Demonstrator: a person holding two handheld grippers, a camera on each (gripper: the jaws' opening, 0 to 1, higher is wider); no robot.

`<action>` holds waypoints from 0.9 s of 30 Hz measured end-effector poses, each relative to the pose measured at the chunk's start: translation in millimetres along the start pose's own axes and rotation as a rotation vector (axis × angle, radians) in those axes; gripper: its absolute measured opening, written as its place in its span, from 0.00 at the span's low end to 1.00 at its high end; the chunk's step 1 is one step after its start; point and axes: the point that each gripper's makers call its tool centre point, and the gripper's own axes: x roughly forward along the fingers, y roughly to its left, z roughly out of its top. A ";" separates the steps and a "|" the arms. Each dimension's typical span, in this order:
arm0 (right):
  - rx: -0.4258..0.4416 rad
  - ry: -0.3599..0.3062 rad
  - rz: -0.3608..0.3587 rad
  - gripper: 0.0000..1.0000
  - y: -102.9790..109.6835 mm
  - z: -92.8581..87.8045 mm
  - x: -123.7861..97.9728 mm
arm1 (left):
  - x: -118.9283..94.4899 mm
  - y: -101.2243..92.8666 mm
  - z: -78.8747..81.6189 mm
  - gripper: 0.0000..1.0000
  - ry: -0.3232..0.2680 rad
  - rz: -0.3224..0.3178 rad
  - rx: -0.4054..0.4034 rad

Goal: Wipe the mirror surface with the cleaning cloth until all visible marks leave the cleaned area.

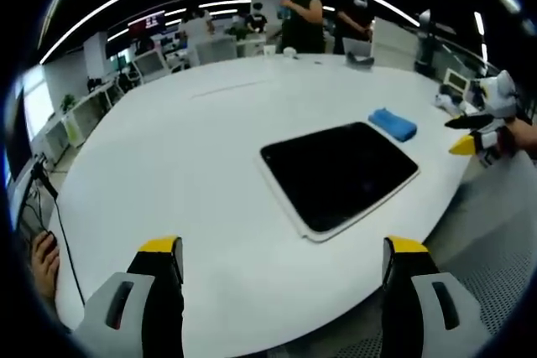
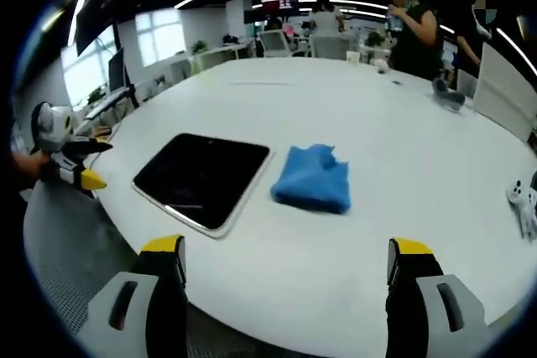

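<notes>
**A:** Take the flat dark rectangular mirror with the pale frame (image 2: 201,178) as the landmark. Left of it in the right gripper view, what do you see?

**B:** The left gripper (image 2: 82,175), off the edge of the big white round surface (image 2: 377,123), near the mirror's left side but not touching it. In its own view the left gripper (image 1: 281,262) has its jaws spread wide, nothing between them.

**A:** And the mirror itself?

**B:** It lies flat near the front edge of the surface, glass up. I judge it stiff and fragile, and likely to slide on that smooth top, so one gripper ought to steady the frame edge, never the glass.

**A:** Right of the mirror?

**B:** The crumpled blue cleaning cloth (image 2: 313,179), just beside the mirror's right edge, apart from it or barely so. It looks soft and light; pinch a raised fold at the top of the bunch.

**A:** And the right gripper (image 2: 285,262)?

**B:** Jaws wide, empty, short of the cloth.

**A:** Anything in the way?

**B:** Nothing between jaws and cloth. Far right of the mirror sits a small white device (image 2: 524,200); well beyond it stands a person in dark clothes (image 2: 417,31), with small items at the far edge.
</notes>
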 end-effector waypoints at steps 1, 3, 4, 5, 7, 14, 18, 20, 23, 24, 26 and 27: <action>-0.001 0.000 0.000 0.99 0.0 -0.1 0.0 | 0.0 0.2 -0.3 0.99 0.002 0.001 -0.001; 0.002 0.005 0.003 0.97 0.8 -0.8 -0.1 | -0.2 0.5 0.1 0.99 -0.001 0.003 -0.004; 0.003 0.006 0.003 0.97 0.7 -0.8 -0.1 | -0.2 0.7 0.0 0.99 -0.001 0.003 -0.005; 0.001 0.005 0.000 0.97 0.2 -0.5 -0.3 | -0.2 0.9 -0.5 0.99 0.001 0.005 -0.005; 0.006 0.006 -0.002 0.97 -0.1 -0.5 -0.7 | -0.1 1.0 -1.0 0.99 0.003 0.005 -0.004; 0.019 0.001 -0.001 0.96 -1.0 0.2 -1.2 | -0.1 0.6 -0.3 0.99 0.001 0.003 -0.004; 0.019 -0.003 0.000 0.98 -1.3 1.2 -0.9 | 0.1 0.3 1.0 1.00 -0.006 0.001 -0.008; 0.015 -0.002 0.001 0.99 -1.2 1.5 -0.4 | -0.3 0.6 2.2 1.00 -0.013 0.002 -0.009; 0.000 -0.011 -0.001 0.99 -0.8 4.4 -0.9 | -0.2 0.9 2.3 1.00 -0.014 0.003 -0.010; 0.003 -0.006 -0.002 0.99 -1.0 3.7 -0.9 | -0.1 0.7 2.4 1.00 -0.014 0.002 -0.010; 0.029 0.021 0.008 0.99 0.3 -1.2 0.2 | 0.5 -0.9 1.0 1.00 -0.006 -0.006 -0.009; 0.035 0.027 0.007 0.99 -0.3 -2.4 0.3 | 0.6 -0.9 0.2 1.00 -0.001 -0.005 -0.007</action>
